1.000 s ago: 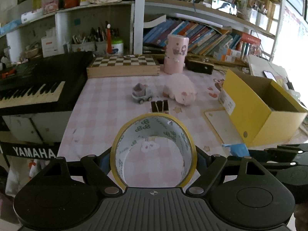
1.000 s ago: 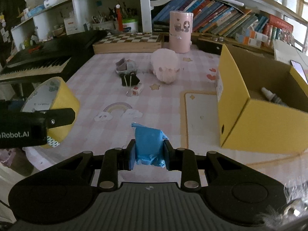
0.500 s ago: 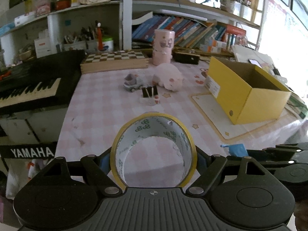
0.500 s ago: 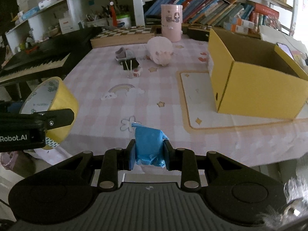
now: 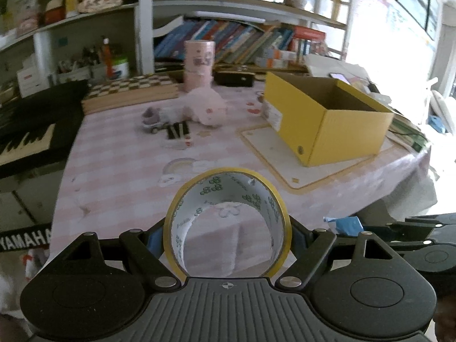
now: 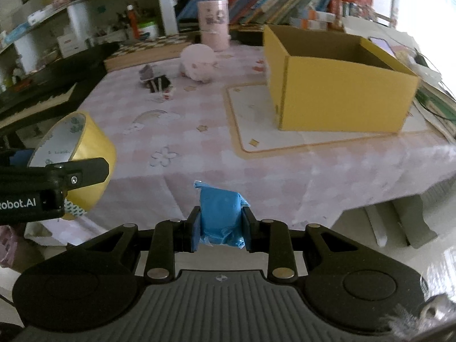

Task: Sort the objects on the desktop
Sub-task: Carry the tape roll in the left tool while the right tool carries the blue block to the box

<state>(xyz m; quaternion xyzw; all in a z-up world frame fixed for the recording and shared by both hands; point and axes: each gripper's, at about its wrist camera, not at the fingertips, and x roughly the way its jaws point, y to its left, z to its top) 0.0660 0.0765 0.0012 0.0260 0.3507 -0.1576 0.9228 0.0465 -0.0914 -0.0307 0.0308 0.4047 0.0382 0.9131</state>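
Nearest in the left wrist view, the left gripper [image 5: 228, 239] is clamped on a roll of yellow tape [image 5: 228, 222], one finger pressing each side of the ring; the roll stands on edge with its hollow core facing the camera, and its lower rim is cut off by the gripper body. In the right wrist view the right gripper [image 6: 219, 228] is closed on a crumpled blue packet [image 6: 221, 216], whose bottom edge is hidden between the pads; what the packet contains cannot be made out. Both held things hang off the near edge of the worktop [image 6: 199, 131], which carries a pink checked cloth.

Further out at 1 o'clock from the right gripper, a yellow cardboard box [image 6: 336, 85] stands open-topped on a cream mat [image 6: 250, 119]; its inside is mostly hidden by the near wall. At 11 o'clock lie black binder clips [image 6: 158, 83] and a small grey toy [image 6: 146, 72], blurred and hard to tell apart, with a pink plush [image 6: 198, 62] just beside them at 12 o'clock.

Behind these stand a pink cylindrical container [image 6: 213, 25] and a checkered board [image 5: 134, 91]. At 10 o'clock a black keyboard [image 5: 31, 125] runs out of frame. Farthest back, bookshelves [image 5: 245, 37] hold smeared, unreadable spines.
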